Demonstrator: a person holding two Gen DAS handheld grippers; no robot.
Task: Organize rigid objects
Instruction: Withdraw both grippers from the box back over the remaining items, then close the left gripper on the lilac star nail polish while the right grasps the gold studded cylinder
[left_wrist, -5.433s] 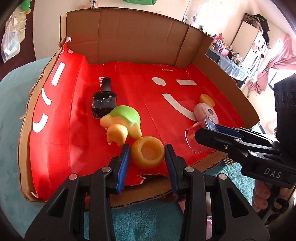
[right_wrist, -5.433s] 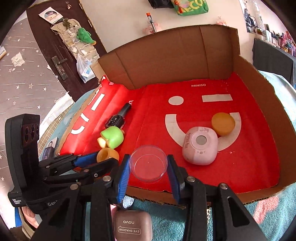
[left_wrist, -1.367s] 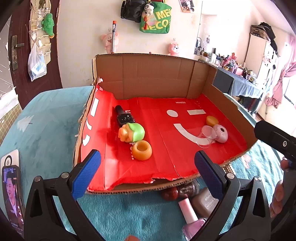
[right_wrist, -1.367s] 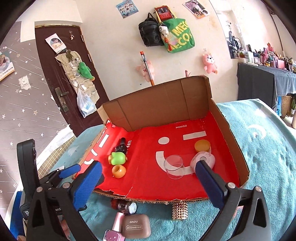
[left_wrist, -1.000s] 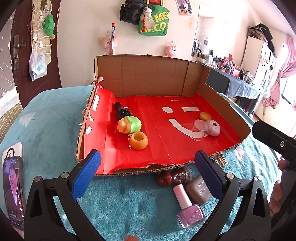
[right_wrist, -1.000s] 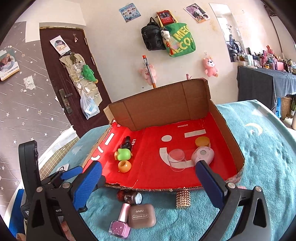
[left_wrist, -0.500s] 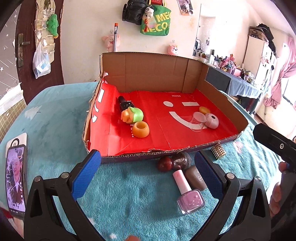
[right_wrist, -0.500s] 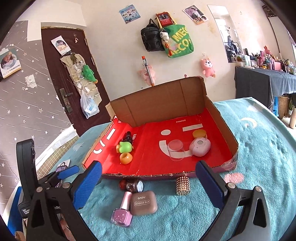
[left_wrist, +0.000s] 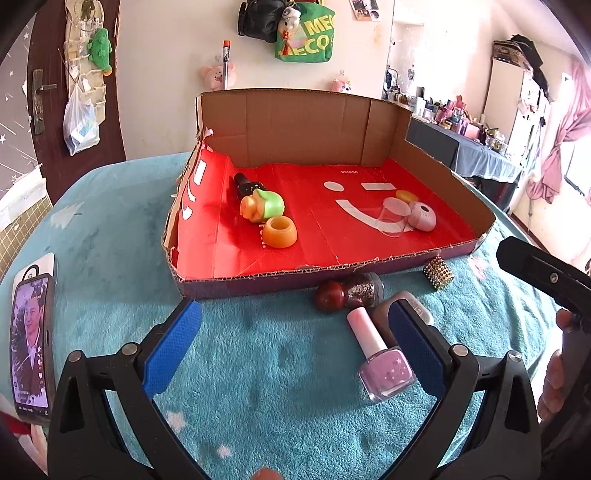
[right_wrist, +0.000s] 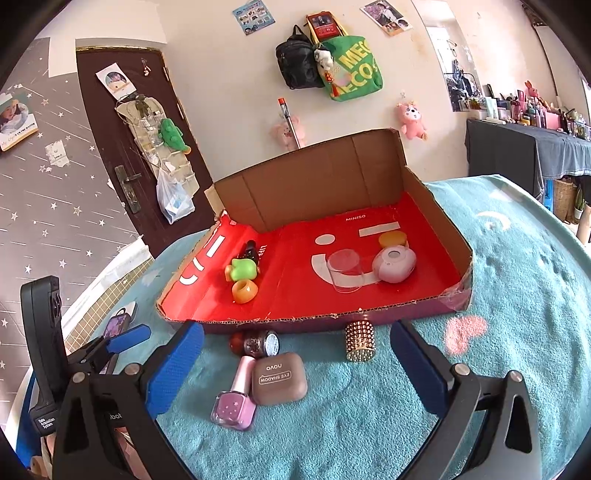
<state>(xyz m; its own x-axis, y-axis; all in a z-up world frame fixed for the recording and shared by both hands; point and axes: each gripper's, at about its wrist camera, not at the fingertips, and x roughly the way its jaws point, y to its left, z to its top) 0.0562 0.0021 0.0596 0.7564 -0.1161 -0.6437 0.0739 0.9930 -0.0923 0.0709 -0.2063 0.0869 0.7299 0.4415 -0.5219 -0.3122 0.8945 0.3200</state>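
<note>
Both your grippers are hanging wide open and empty over the teal blanket, short of the box.

Left wrist view: your left gripper (left_wrist: 293, 347) is spreading its blue pads at lower centre; the pink nail polish bottle (left_wrist: 380, 356) is lying just inside the right pad, and the cardboard box (left_wrist: 295, 118) is filling mid-frame with the orange ring (left_wrist: 279, 231) inside.
Right wrist view: your right gripper (right_wrist: 295, 363) is gaping likewise around the eye shadow case (right_wrist: 279, 377) and studded cylinder (right_wrist: 360, 341), which are lying before the box's front edge.
</note>
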